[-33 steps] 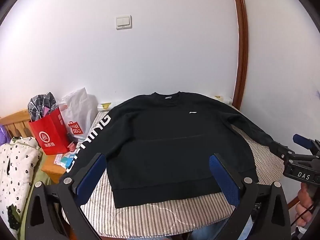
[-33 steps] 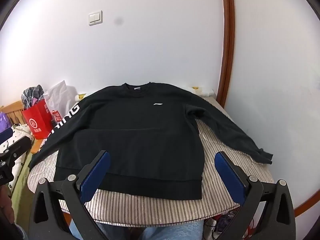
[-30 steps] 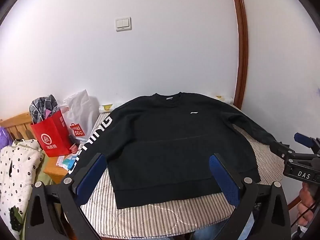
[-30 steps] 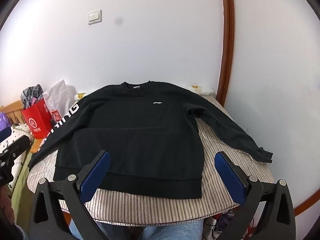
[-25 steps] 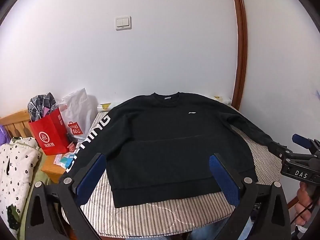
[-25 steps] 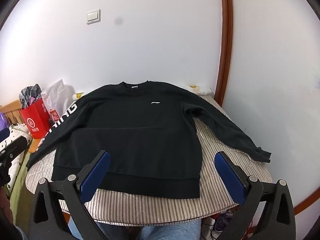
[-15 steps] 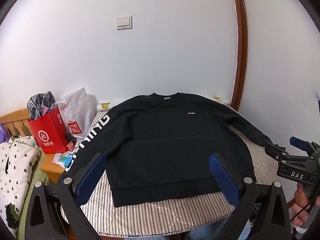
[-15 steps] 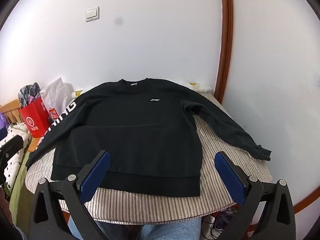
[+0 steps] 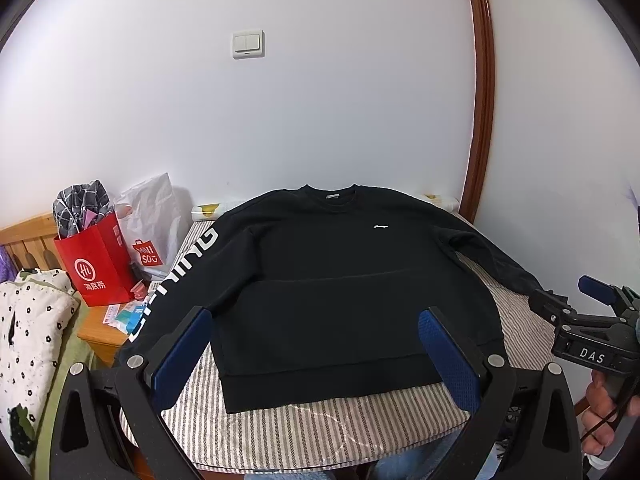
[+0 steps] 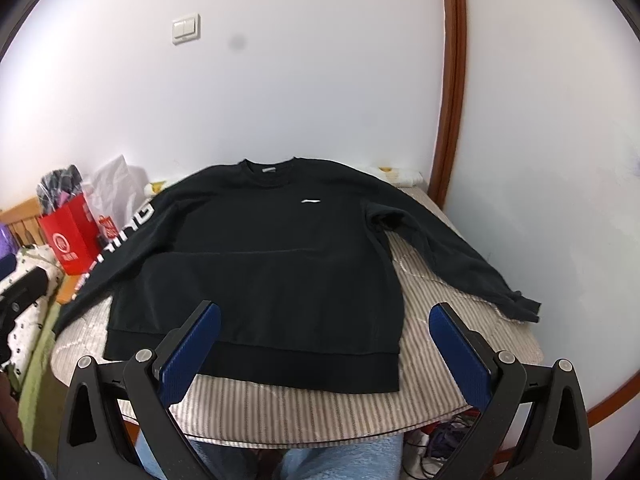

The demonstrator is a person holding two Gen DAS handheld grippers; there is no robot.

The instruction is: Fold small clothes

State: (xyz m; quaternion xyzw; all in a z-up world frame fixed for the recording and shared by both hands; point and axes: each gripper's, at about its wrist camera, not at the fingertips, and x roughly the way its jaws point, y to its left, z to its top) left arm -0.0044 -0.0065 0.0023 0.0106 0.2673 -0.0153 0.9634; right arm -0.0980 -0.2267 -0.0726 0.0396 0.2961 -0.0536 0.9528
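A black sweatshirt (image 9: 336,280) (image 10: 264,264) lies flat and face up on a striped table (image 9: 320,424) (image 10: 304,412), collar toward the wall. Its left sleeve carries white letters (image 9: 184,276) and hangs over the table's left edge. Its right sleeve (image 10: 460,264) stretches to the right, cuff near the edge. My left gripper (image 9: 316,354) hovers open above the hem with nothing between its blue pads. My right gripper (image 10: 324,350) also stands open above the hem's right part; in the left wrist view it appears at the far right (image 9: 576,300).
A red paper bag (image 9: 96,268) and a white plastic bag (image 9: 150,228) stand on a wooden stand left of the table. A dotted white quilt (image 9: 24,340) lies further left. The wall and a brown door frame (image 9: 480,120) are behind. A person's knees (image 10: 288,456) are under the near edge.
Both grippers have drifted slightly, the right one a little forward and rightward over the hem. The sweatshirt has not moved and both jaws stay open.
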